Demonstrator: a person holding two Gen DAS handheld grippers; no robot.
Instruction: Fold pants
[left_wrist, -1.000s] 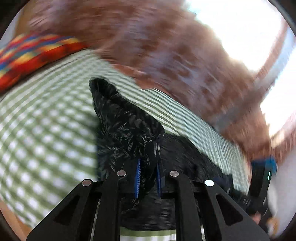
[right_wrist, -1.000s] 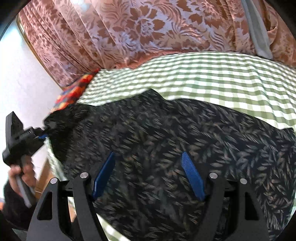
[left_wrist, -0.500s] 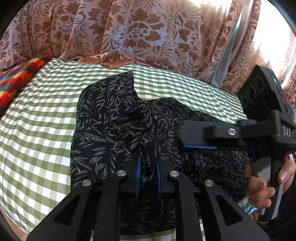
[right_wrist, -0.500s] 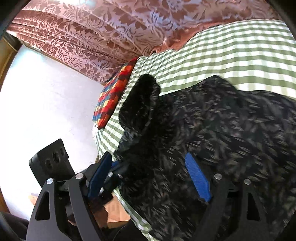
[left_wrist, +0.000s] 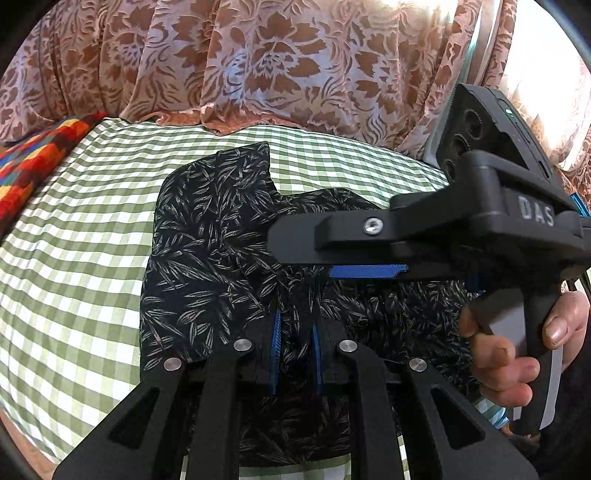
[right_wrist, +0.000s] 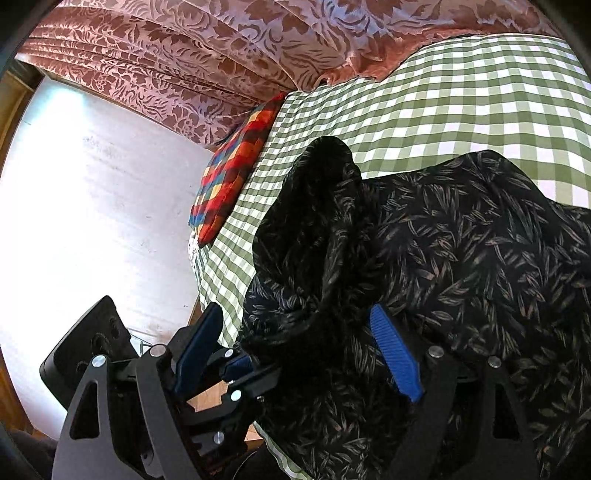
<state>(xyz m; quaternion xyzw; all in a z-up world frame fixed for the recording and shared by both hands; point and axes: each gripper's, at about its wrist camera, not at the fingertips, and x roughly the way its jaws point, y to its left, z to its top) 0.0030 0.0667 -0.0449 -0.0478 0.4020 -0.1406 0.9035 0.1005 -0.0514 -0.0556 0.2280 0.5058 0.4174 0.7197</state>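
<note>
A: Where the curtain (left_wrist: 280, 62) hangs along the far side, what lies below it?

B: The bed (left_wrist: 74, 236), under a green-and-white checked sheet. In the right wrist view a pale wall (right_wrist: 92, 206) fills the left of the frame.

A: And the pants?

B: The pants (left_wrist: 214, 251), black with a pale leaf print, lie on the bed toward its near edge. In the left wrist view one flat part reaches toward the curtain, and the rest is rumpled across the near side. In the right wrist view a fold of them stands up in a dark hump (right_wrist: 325, 173).

A: Anything else on the bed?

B: A cushion (right_wrist: 232, 177) in red, orange and blue checks, at the end by the wall, apart from the pants.

A: The left gripper?

B: The left gripper (left_wrist: 295, 354) has its jaws nearly together, clamped on a bunched ridge of the pants at the near edge.

A: The right one?

B: The right gripper (right_wrist: 295, 350) has its jaws wide apart over the pants, pressing on nothing. The fabric sits between and under them, and the left pad (right_wrist: 195, 350) is just beside the left gripper. A hand (left_wrist: 517, 354) grips its handle, at the right of the left wrist view.
</note>
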